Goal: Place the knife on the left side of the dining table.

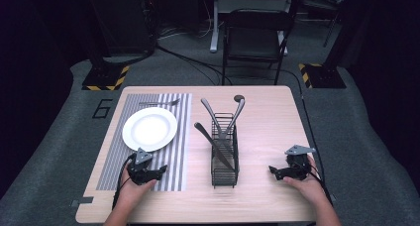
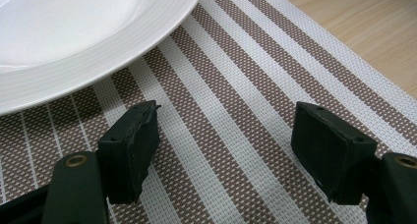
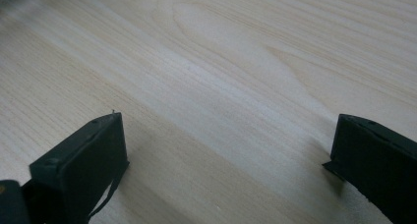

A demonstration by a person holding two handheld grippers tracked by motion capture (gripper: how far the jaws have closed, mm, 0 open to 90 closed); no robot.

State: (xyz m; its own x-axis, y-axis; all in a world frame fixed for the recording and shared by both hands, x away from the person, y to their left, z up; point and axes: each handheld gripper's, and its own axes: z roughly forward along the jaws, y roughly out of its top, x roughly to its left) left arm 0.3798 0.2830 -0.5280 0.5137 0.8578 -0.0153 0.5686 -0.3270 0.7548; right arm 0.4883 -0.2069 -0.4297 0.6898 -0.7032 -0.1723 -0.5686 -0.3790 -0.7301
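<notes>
At table's 7 o'clock, on the striped mat [image 1: 174, 137], sits the left gripper [image 1: 159, 172], held by the left hand [image 1: 132, 189]. Jaws apart, wide, nothing between them. In the left gripper view the pads [image 2: 132, 150] hover low over the mat [image 2: 231, 116], brown and white stripes visible through the gap; can't tell if they touch the weave. Plate [image 2: 74, 42] is at 11 o'clock from the jaws, near but apart from the pads.

High view: white plate [image 1: 149, 129] lies on the mat just at 12 o'clock from the left gripper. Fork [image 1: 159, 103] lies flat on the mat at 12 o'clock of the plate, just beyond its rim, apart from it.

Table centre: black wire caddy [image 1: 225, 159], upright. Knife [image 1: 214, 145] leans out of it toward 10 o'clock, second utensil [image 1: 210, 113] toward 11 o'clock, spoon [image 1: 237, 109] toward 1 o'clock. Neither gripper touches the caddy; it stands between them, well apart from both.

At table's 4 o'clock: right gripper [image 1: 275, 171] in the right hand [image 1: 309, 184], grey plate on top, jaws pointing toward 9 o'clock, at the caddy. Jaws apart, wide, empty. In the right gripper view the pads [image 3: 93, 160] stand low over bare wood table [image 3: 221, 76]; contact with the wood can't be told.
</notes>
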